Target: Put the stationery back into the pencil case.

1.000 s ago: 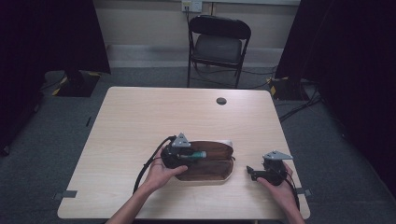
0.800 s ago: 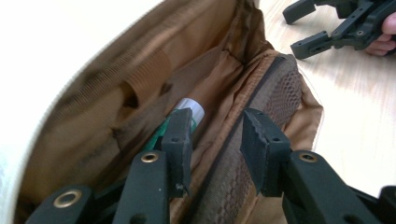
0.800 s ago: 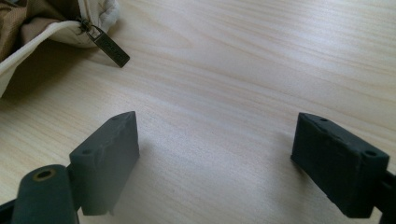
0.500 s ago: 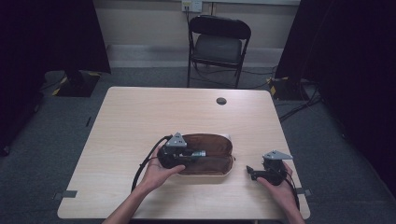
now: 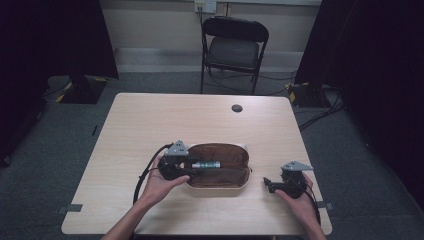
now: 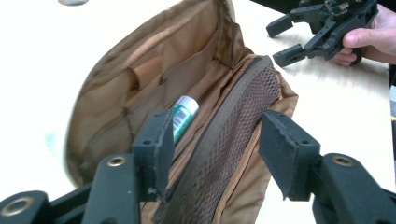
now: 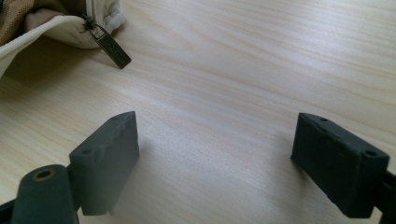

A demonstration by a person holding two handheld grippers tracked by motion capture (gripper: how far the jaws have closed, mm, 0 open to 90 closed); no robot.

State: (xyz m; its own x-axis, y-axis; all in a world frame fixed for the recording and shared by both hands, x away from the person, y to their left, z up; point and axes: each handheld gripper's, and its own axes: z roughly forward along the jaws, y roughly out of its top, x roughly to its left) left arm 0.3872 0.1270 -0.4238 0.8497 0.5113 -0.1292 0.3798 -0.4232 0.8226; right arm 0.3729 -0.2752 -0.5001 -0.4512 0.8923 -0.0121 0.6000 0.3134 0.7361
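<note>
1. Nearest to me in the high view, my two forearms come in from the near edge of the pale wooden table [image 5: 150, 120]. My left gripper [image 5: 176, 161] sits at the left end of a brown pouch [image 5: 220, 172]; my right gripper [image 5: 280, 184] rests on the table well to the right of the pouch, not touching it.
2. The left gripper view gives what the high view cannot: my left gripper [image 6: 215, 144] has just been opening its jaws, and they now stand released. The pads press on nothing, though the pouch's mesh flap [image 6: 243, 121] lies in the gap between them.
3. That same view looks into the opened pouch [image 6: 116, 107]. A small green tube [image 6: 184, 114] with a pale cap lies inside along the fold, just beyond my left pad. From above, the green tube [image 5: 206, 164] shows as a short bar lying left to right in the middle of the pouch.
4. The right gripper view shows my right gripper [image 7: 215, 154] released too, jaws wide over bare wood with nothing between them. At its far left is a detail the other views miss: the pouch's cream lining corner and a dark zipper pull [image 7: 112, 46] lying flat on the table.
5. Farther off, the left gripper view catches my right gripper [image 6: 317, 28] held in a hand, jaws apart.
6. Farthest, the high view shows a small dark disc [image 5: 237, 108] near the table's far edge, and beyond it a black folding chair [image 5: 234, 47].
</note>
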